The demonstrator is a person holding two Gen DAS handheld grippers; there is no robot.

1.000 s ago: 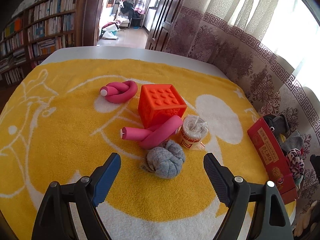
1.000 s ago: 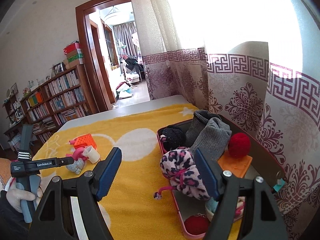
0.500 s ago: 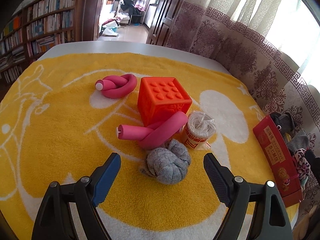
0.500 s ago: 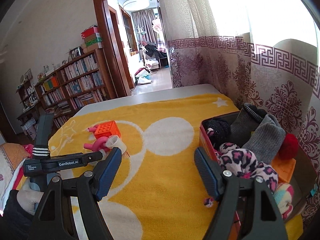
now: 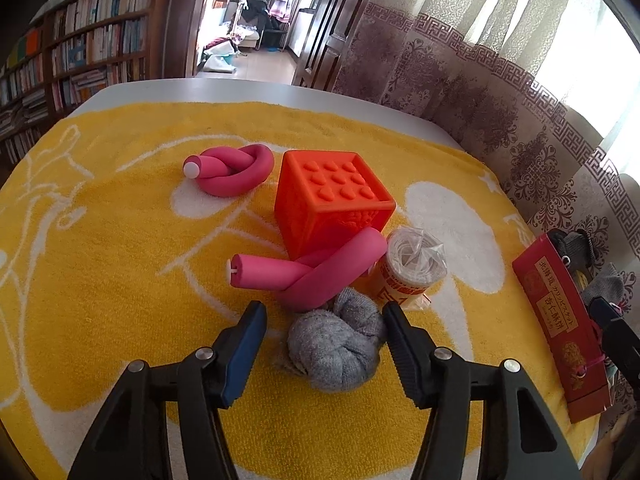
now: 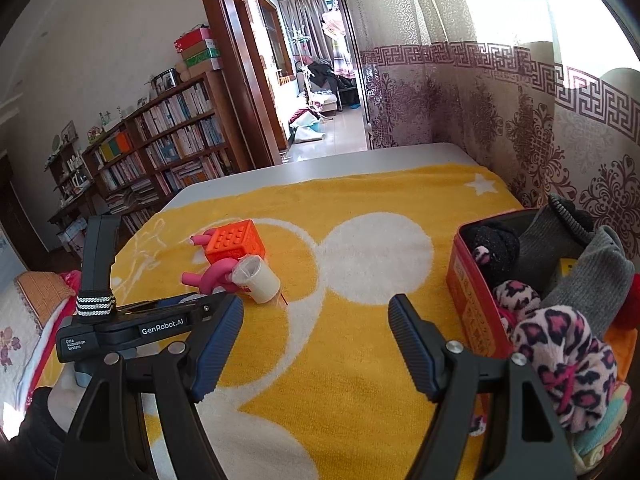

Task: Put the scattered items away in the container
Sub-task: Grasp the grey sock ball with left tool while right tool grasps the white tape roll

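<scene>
A grey rolled sock (image 5: 334, 344) lies on the yellow towel between the open jaws of my left gripper (image 5: 322, 326), which does not touch it. Behind it lie a pink foam roller (image 5: 308, 274), an orange cube (image 5: 330, 204), a wrapped white cup (image 5: 412, 266) and a second knotted pink roller (image 5: 232, 170). The red box (image 5: 560, 320) stands at the right edge. My right gripper (image 6: 316, 336) is open and empty over the towel, left of the red box (image 6: 474, 292), which holds socks and toys. The left gripper's body (image 6: 132, 324) shows in the right wrist view.
The table's white far edge (image 5: 240, 90) borders a patterned curtain (image 5: 500, 100) on the right. A bookshelf (image 6: 168, 148) and a doorway stand beyond the table. A patterned cushion (image 6: 24, 312) lies at the near left.
My left gripper has moved forward and down so its jaws now flank the grey sock. My right gripper has swung left, away from over the red box.
</scene>
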